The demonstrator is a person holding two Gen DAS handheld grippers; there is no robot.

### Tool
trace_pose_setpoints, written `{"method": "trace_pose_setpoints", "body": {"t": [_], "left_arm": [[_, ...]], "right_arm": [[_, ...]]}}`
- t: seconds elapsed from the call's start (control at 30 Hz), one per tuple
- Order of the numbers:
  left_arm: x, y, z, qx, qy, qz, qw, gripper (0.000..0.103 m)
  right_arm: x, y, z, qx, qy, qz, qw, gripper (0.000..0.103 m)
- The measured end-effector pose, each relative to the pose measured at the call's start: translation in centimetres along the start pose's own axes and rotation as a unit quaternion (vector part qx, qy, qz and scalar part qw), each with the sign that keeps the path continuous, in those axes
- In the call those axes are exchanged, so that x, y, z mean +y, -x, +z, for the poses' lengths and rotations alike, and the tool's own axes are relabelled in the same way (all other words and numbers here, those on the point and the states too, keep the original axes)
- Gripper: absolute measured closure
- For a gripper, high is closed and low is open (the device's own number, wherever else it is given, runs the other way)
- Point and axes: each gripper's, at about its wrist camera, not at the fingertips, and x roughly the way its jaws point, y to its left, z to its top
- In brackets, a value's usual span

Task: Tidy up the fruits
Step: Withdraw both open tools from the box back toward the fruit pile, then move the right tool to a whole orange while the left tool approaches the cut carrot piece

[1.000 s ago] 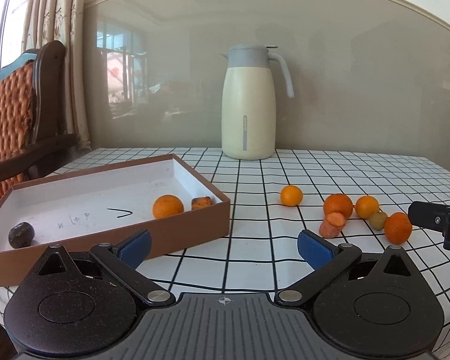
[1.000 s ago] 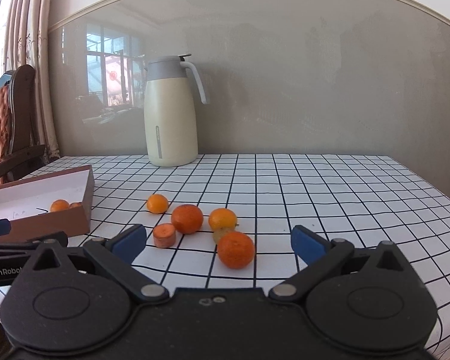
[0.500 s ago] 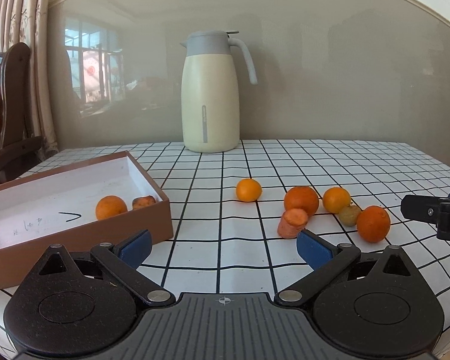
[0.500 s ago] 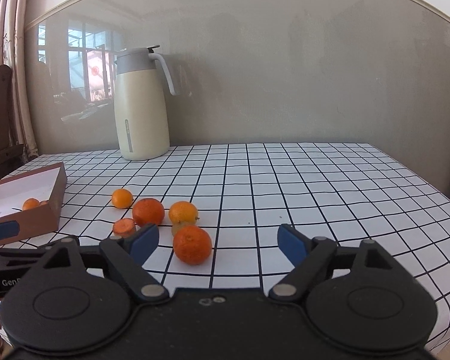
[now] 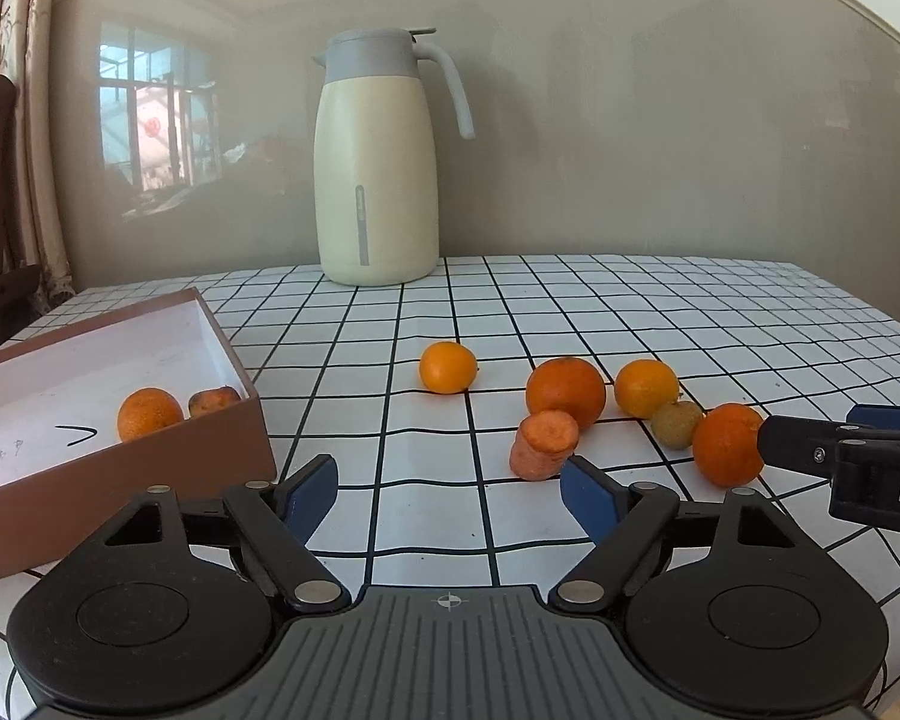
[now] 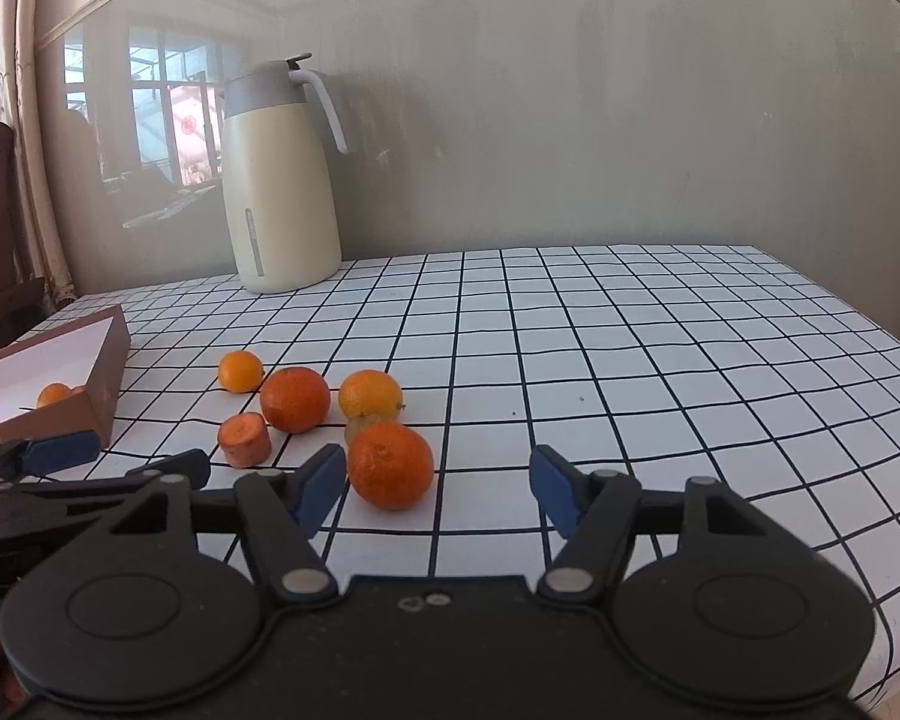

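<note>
Loose fruit on the white black-grid worktop (image 5: 660,312), all right of the brown cardboard box (image 5: 168,468): 4 round orange citrus, 1 small greenish-brown round fruit (image 5: 676,423), 1 cut orange carrot stub (image 5: 543,445).
- small glossy mandarin (image 5: 447,366): nearest the box, on its own
- large deep-orange mandarin (image 5: 565,392): touching the carrot stub, which lies tilted with its cut face up
- yellow-orange mandarin (image 5: 646,388): further from the box, just beside the large one
- greenish-brown fruit: tucked against the yellow-orange one
- dimpled orange mandarin (image 6: 390,465): farthest from the box, just beside the greenish-brown fruit

In the box, white inside with pen marks: 1 orange mandarin (image 5: 149,413) and 1 brownish-orange chunk (image 5: 213,401), side by side at the corner nearest the loose fruit.

Left tool (image 5: 448,486): blue pads apart, jaws have just been closing, nothing between them; carrot stub sits just past its right pad. Not gripping.
Right tool (image 6: 437,489): pads apart, jaws also just closing; dimpled mandarin sits ahead near its left pad, not clamped.

1 cream jug with grey lid (image 5: 381,159) stands upright well behind the box, at the wall.
</note>
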Motion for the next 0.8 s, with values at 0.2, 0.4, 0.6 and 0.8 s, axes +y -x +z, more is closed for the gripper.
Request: {"method": "trace_pose_setpoints", "body": {"t": [0.2, 0.4, 0.6, 0.8], "left_arm": [[-0.5, -1.0, 0.2, 0.007, -0.005, -0.012, 0.9999, 0.03], [-1.2, -1.8, 0.3, 0.01, -0.011, -0.022, 0.9996, 0.035], [-1.6, -2.5, 0.5, 0.012, -0.009, -0.025, 0.9996, 0.038], [-1.7, -3.2, 0.8, 0.018, -0.001, -0.025, 0.9995, 0.041]], "right_arm": [[0.6, -0.8, 0.2, 0.005, -0.001, 0.009, 1.0, 0.048], [0.7, -1.6, 0.3, 0.012, -0.011, 0.01, 1.0, 0.053], [0.6, -2.3, 0.2, 0.02, -0.019, 0.008, 1.0, 0.057], [0.5, -2.7, 0.2, 0.023, -0.028, 0.011, 0.999, 0.057]]}}
